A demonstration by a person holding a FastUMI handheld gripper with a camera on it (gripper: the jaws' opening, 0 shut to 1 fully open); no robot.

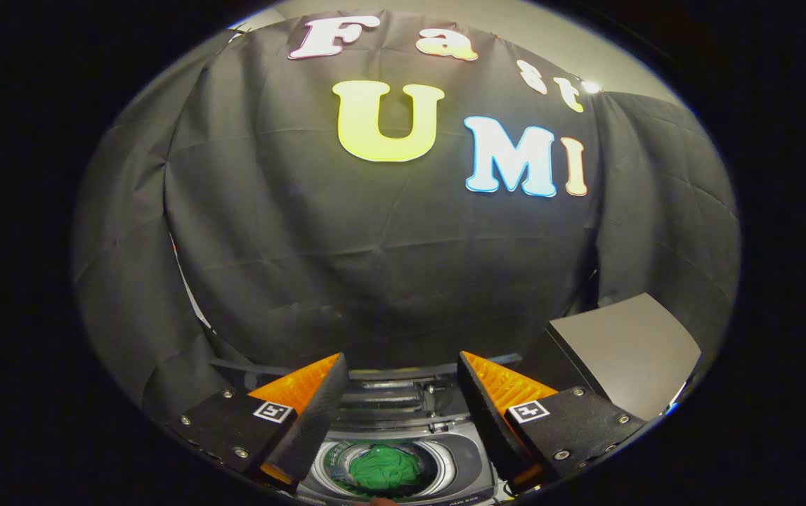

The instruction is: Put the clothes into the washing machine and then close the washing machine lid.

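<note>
A green garment [383,467] lies bunched in the round drum of the top-loading washing machine [469,460], seen far below between my fingers. The machine's grey lid [627,348] stands raised on the right, beyond the right finger. My gripper [400,365] hangs high above the drum, open, with nothing between its orange-and-black fingers [304,407]. The rear of the machine top shows just beyond the drum.
The booth's black cloth wall hangs close behind the machine and curves round both sides. A small dark-red thing peeks at the machine's near rim [381,500]; what it is cannot be told.
</note>
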